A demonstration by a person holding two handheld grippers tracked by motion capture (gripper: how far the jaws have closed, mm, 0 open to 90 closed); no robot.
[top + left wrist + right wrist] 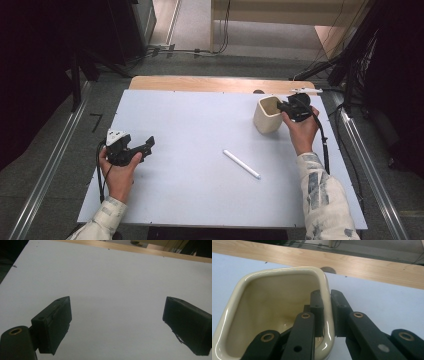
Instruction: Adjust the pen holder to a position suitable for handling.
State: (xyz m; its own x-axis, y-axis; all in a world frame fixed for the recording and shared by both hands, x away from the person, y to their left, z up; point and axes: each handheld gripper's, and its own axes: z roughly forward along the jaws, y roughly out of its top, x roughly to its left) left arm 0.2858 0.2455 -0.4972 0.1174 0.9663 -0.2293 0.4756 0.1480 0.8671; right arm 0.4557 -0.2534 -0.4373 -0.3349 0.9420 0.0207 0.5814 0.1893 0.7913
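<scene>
Cup (pixel 267 116) gripped, and that's the headline: the cream ceramic cup stands upright near the desk's far right corner, close to the far edge, and the right gripper has it by the rim.

Starting at the left: the left gripper (pixel 148 144) sits near the near left part of the desk (pixel 190 130), held low in the person's left hand (pixel 120 172). In the left gripper view its jaws stand wide apart with nothing but bare white surface between them, so it is empty and idle for now.

Moving across, a white marker pen (pixel 241 164) lies flat on the desk, right of centre and towards the near edge, slanting, well apart from both grippers and from the cup. Nobody has touched it.

Over on the right, the right gripper (pixel 286 106) is clamped on the cup's right-hand wall. The right gripper view shows it cleanly: one jaw inside the cup (pixel 274 312), one outside, the glossy rim pinched between them. The inside looks empty.

My read: the grasp is made, but the cup looks to be resting on the desk, so any lift or carry is yet to come. The pen may be headed for the cup, though that is only a guess.
</scene>
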